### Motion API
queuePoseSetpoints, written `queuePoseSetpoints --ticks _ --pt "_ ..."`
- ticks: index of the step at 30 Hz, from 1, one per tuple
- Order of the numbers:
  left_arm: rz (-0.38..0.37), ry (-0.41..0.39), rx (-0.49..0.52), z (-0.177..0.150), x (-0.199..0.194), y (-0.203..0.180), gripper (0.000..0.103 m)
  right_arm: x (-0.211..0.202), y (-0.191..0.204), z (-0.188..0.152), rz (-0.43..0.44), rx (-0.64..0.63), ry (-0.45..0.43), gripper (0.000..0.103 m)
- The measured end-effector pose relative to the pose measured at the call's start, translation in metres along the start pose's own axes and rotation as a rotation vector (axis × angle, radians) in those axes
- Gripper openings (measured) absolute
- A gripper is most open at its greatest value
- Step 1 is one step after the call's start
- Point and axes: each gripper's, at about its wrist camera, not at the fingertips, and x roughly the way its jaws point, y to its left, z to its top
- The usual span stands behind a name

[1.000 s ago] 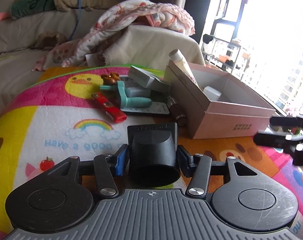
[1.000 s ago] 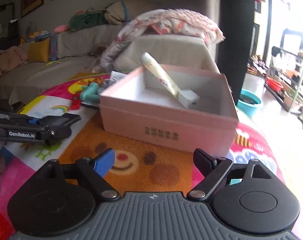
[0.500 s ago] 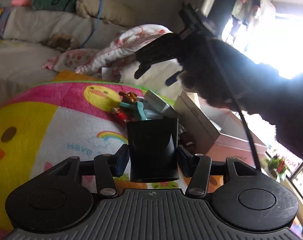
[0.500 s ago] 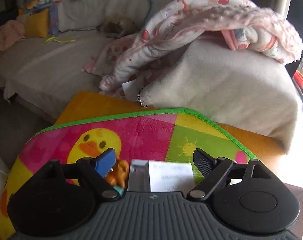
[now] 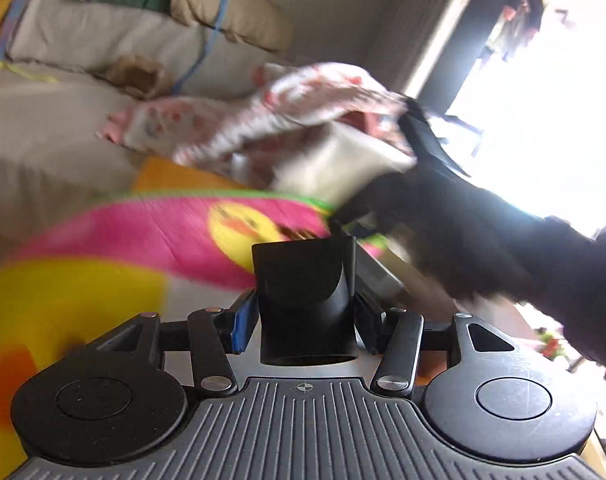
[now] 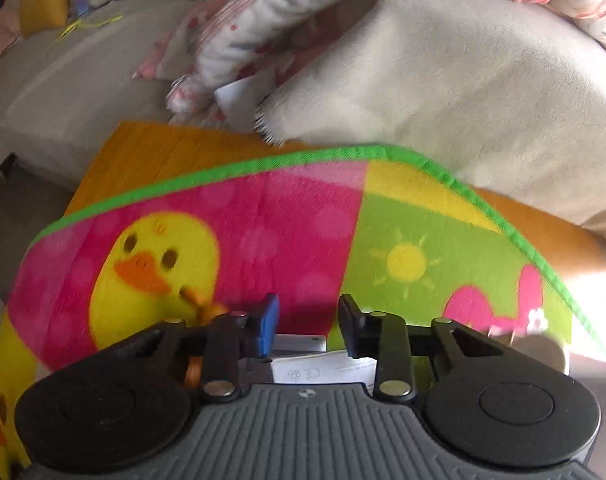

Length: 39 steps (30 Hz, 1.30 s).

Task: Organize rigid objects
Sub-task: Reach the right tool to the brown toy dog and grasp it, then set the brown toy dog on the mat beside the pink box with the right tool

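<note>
The left hand-held gripper [image 5: 303,322] squeezes a black cup-shaped nozzle [image 5: 305,296] between its fingers, open end facing the camera. The right hand-held gripper [image 6: 307,326] has just been closing, and its fingers now stand close together over a white box [image 6: 323,368] on the bright mat [image 6: 287,232]. Whether they pinch it is hidden. The mat's green edge [image 6: 383,152] lies next to a beige blanket [image 6: 463,100].

The black conical plastic nozzle [image 5: 305,296] looks smooth and matt. The bright pink, yellow and green duck-print blanket [image 6: 303,224] is soft, fuzzy cloth, and the beige sofa throw [image 6: 463,92] has a short, plush nap. The white printed paper label [image 6: 323,370] looks flat and matt.
</note>
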Motion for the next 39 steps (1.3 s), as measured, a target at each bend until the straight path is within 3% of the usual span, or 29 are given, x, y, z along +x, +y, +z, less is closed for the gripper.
queuePoseSetpoints --ticks 4,8,14,17,19,21,22,25,28,29,30,31,35,39 --pt "0.006 0.048 -0.076 0.018 0.03 0.023 0.056 -0.014 0.021 -0.03 0.016 -0.054 0.004 0.028" --pt "0.026 0.072 -0.064 0.03 0.049 0.022 0.056 -0.033 0.041 -0.069 0.072 -0.119 0.017 0.029" --pt "-0.003 0.079 -0.046 0.007 0.031 0.005 0.056 -0.062 0.047 -0.133 0.167 -0.194 0.057 0.029" --pt "0.01 0.049 -0.085 -0.008 0.008 0.007 0.056 -0.08 0.043 -0.145 0.195 -0.218 0.076 0.029" --pt "0.034 0.018 -0.113 -0.016 -0.007 0.01 0.056 -0.095 0.037 -0.137 0.191 -0.208 -0.018 0.041" --pt "0.05 -0.003 -0.125 -0.022 -0.018 0.01 0.056 -0.099 0.031 -0.117 0.179 -0.141 -0.117 0.076" --pt "0.054 -0.009 -0.124 -0.025 -0.023 0.01 0.056 -0.096 0.028 -0.103 0.185 -0.094 -0.148 0.077" --pt "0.059 -0.006 -0.096 -0.032 -0.033 0.004 0.056 -0.067 0.026 -0.058 0.175 0.02 -0.178 0.077" --pt "0.046 0.016 -0.086 -0.041 -0.038 0.001 0.056 -0.032 0.034 -0.03 0.139 0.055 -0.16 0.073" --pt "0.039 0.025 -0.089 -0.044 -0.039 0.001 0.056 -0.024 0.038 -0.026 0.128 0.051 -0.135 0.052" --pt "0.03 0.034 -0.092 -0.048 -0.04 0.001 0.056 -0.017 0.041 -0.024 0.128 0.041 -0.098 0.042" --pt "0.024 0.04 -0.094 -0.05 -0.041 0.0 0.056 -0.015 0.042 -0.023 0.133 0.032 -0.091 0.041" --pt "0.011 0.036 -0.105 -0.056 -0.046 -0.002 0.056 -0.05 0.041 -0.047 0.159 -0.055 -0.136 0.037" --pt "0.007 0.022 -0.108 -0.058 -0.048 -0.011 0.056 -0.106 0.014 -0.096 0.211 -0.116 -0.236 0.037"
